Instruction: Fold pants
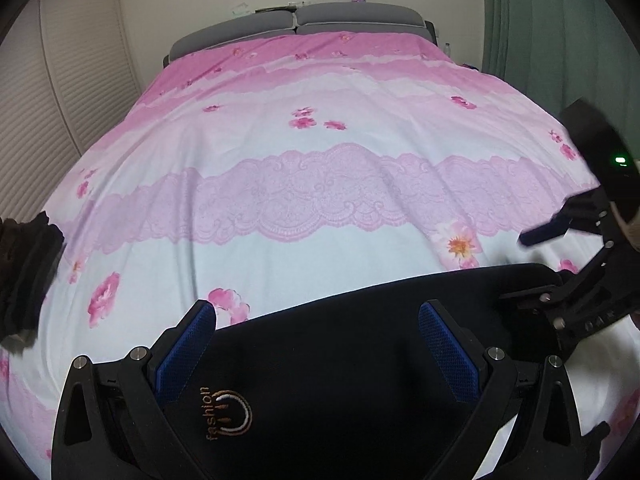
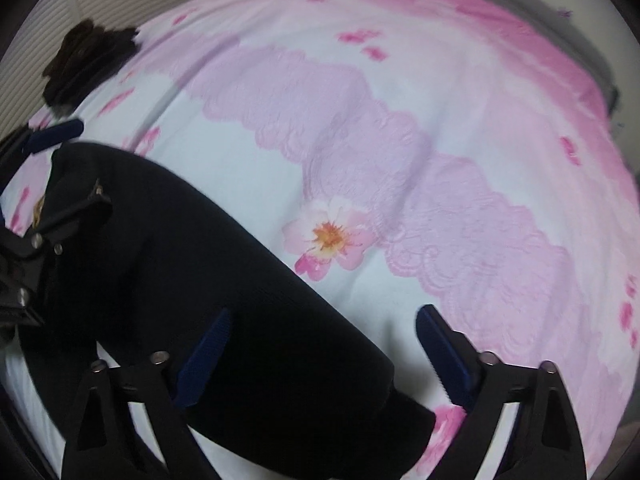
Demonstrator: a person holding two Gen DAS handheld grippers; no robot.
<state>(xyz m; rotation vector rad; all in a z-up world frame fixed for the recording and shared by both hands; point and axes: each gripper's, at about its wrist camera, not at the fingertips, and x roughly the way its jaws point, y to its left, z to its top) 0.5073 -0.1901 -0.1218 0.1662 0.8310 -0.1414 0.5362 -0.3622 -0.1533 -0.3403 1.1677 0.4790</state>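
Black pants with a "fashion" logo lie flat on the pink flowered bedspread, near its front edge. My left gripper is open above the pants, its blue pads wide apart on either side of the cloth. My right gripper shows at the right end of the pants. In the right wrist view the pants run from lower middle to upper left, and my right gripper is open over their end. The left gripper shows at the far left.
A dark brown folded garment lies at the bed's left edge, and it also shows in the right wrist view. Grey pillows sit at the head. A white slatted door stands left, a green curtain right.
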